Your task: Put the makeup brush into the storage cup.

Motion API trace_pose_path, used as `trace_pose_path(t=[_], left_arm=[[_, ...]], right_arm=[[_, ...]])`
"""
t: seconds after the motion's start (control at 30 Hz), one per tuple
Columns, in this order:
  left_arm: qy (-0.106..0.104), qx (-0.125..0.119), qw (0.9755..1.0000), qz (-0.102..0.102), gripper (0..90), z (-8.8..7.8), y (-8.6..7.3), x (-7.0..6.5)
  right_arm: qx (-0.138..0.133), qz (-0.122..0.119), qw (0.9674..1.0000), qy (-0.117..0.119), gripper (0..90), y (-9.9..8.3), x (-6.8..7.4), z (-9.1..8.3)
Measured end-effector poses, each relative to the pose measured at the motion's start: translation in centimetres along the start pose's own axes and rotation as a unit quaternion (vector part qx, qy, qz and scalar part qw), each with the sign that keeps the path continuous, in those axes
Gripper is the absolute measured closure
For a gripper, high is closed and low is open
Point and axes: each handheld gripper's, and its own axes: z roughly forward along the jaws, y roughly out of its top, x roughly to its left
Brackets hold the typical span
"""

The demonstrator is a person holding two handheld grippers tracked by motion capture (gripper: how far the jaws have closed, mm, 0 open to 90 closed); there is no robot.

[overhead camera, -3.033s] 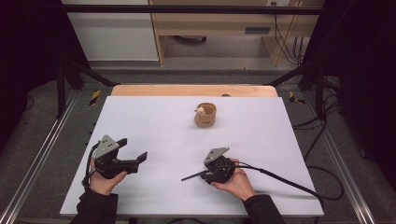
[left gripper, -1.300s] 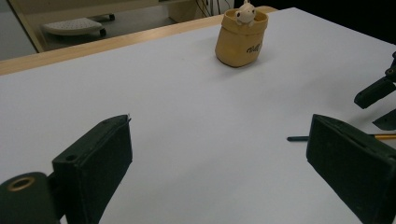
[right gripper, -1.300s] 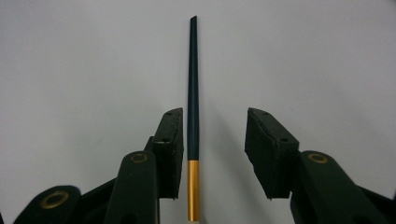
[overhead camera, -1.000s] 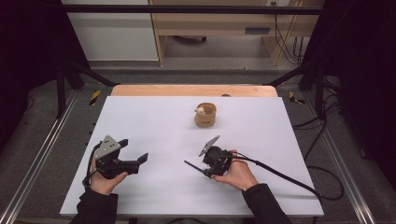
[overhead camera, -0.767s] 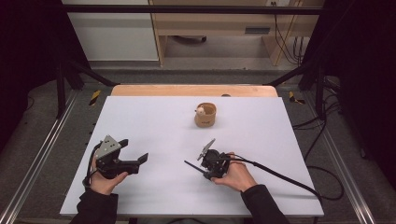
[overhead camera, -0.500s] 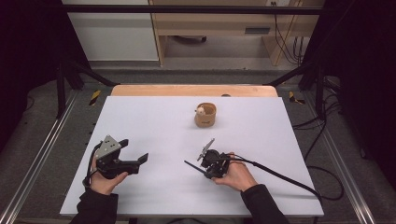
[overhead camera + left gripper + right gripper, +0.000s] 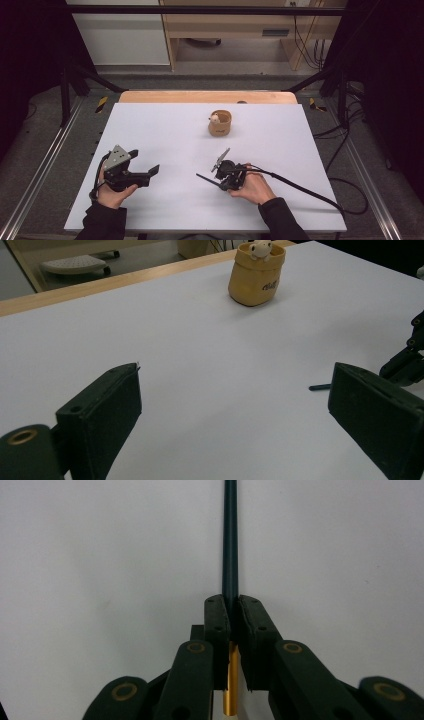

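Observation:
A thin dark pen (image 7: 230, 535) with a gold end lies on the white table (image 7: 150, 130), pointing left from my right gripper (image 7: 221, 181). That gripper's jaws have just been closing. In the right gripper view they (image 7: 231, 602) are shut on the pen's shaft. My left gripper (image 7: 151, 173) rests at the near left and stands wide open (image 7: 235, 410) with nothing between its fingers. A tan cup (image 7: 220, 123) with a small pale figure in it stands upright past the middle of the table, apart from both grippers (image 7: 256, 274). The pen's tip (image 7: 320, 387) shows in the left gripper view.
A black cable (image 7: 300, 187) trails right from the right gripper across the table and off its edge. A wooden strip (image 7: 200, 96) runs along the table's far side. Metal rails (image 7: 45, 165) flank the table.
Since three seconds ago the right gripper has rolled so that its grey plate tilts, and the pen's angle has changed with it. Over the last second both hands stayed in place.

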Motion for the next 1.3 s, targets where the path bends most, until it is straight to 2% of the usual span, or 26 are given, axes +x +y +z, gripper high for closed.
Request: trace_pose_path(t=[0.17,0.33,0.47,0.5,0.57,0.8,1.17,1.3], left_arm=[[-0.001,0.003,1.0000,0.002,6.6,0.0,0.0,0.0],[-0.002,0.003,1.0000,0.002,6.6,0.0,0.0,0.0],[-0.003,0.003,1.0000,0.005,6.6,0.0,0.0,-0.1],[-0.003,0.004,1.0000,0.006,6.6,0.0,0.0,-0.1],[-0.004,0.004,1.0000,0.006,6.7,0.0,0.0,-0.2],[-0.005,0.003,1.0000,0.008,6.7,0.0,0.1,-0.2],[-0.011,0.000,0.9998,0.016,6.7,-0.1,0.2,-0.6],[-0.016,0.001,0.9997,0.020,6.7,-0.1,0.3,-0.9]], right_arm=[[0.001,0.009,0.9999,0.003,83.7,0.1,0.0,-0.1],[-0.009,0.014,0.9998,0.007,83.7,0.1,0.0,-0.4],[-0.020,0.009,0.9997,0.009,83.7,0.1,-0.1,-0.8],[-0.026,0.017,0.9994,0.015,83.8,0.0,0.1,-0.9],[-0.024,0.010,0.9996,0.012,83.8,0.0,0.0,-0.9],[-0.053,0.012,0.9983,0.021,83.8,-0.1,0.2,-1.3],[-0.078,0.018,0.9964,0.026,83.8,-0.3,0.3,-2.7],[-0.092,0.012,0.9954,0.026,83.8,-0.4,0.1,-3.4]])
